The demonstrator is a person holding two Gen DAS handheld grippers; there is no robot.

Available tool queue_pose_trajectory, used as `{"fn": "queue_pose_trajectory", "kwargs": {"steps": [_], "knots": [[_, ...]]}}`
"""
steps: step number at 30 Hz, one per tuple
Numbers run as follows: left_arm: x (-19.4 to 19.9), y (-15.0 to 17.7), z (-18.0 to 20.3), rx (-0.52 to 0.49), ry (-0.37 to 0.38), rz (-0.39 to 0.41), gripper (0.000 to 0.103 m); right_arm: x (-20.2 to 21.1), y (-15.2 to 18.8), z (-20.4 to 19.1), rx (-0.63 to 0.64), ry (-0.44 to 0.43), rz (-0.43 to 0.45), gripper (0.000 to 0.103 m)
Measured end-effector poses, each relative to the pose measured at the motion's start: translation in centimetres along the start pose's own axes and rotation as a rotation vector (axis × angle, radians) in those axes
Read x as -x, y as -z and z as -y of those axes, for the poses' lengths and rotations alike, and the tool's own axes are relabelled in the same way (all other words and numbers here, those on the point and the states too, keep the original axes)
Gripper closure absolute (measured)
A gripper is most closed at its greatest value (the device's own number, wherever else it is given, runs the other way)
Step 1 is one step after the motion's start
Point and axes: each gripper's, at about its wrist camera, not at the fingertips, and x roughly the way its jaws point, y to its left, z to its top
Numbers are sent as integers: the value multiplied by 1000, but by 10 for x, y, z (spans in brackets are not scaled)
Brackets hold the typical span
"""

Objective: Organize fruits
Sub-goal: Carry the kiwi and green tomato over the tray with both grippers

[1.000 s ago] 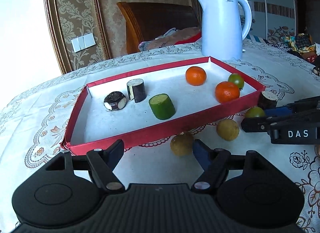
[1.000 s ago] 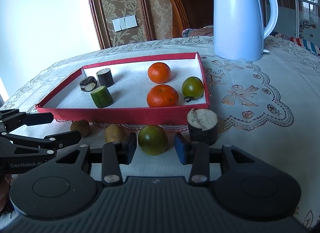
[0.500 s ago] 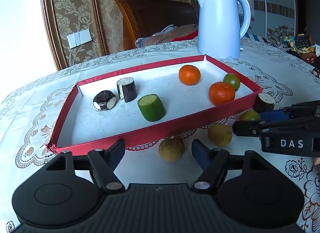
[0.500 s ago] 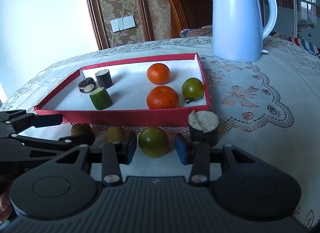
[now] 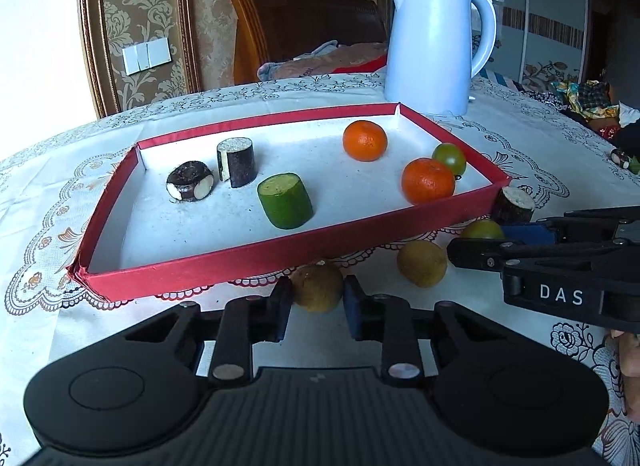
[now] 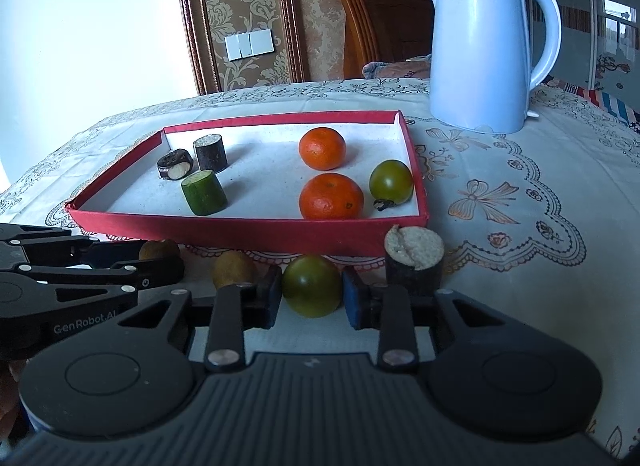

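In the left wrist view, the left gripper has just been closing, and its blue pads now sit against both sides of a brown round fruit lying on the bench just in front of the near wall of the red tray; a second ago that fruit lay loose ahead of wide jaws. I judge the pick is made, so lifting it over the wall is what remains. A second brown fruit lies free to the right, and beyond it the right gripper reaches in from the right edge with a green fruit at its tip, though this view cannot show whether that one is pinched. In the right wrist view that is settled: the right gripper is clamped on the green tomato-like fruit, pads touching each side, on the bench near the tray's front wall, and it looked much the same a second ago. Only this view shows the cut dark stalk piece standing whole just right of the green fruit. Inside the tray lie two oranges, a green tomato and three cut pieces at far left. The white kettle stands far right.
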Motion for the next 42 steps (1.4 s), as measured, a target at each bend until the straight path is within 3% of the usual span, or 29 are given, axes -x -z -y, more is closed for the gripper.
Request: {"fn": "queue_pose_trajectory", "kwargs": {"steps": [6,16,42], "knots": [[2,1,-3,26,5,11,76,1,0,1,-2,-1,8,73],[20,0,2,-3,-13,136,76,13,2,2,-8,-2,80,73],[23,-1,-8,45,-39,163,76,22,4,2,-10,23,139,73]]}}
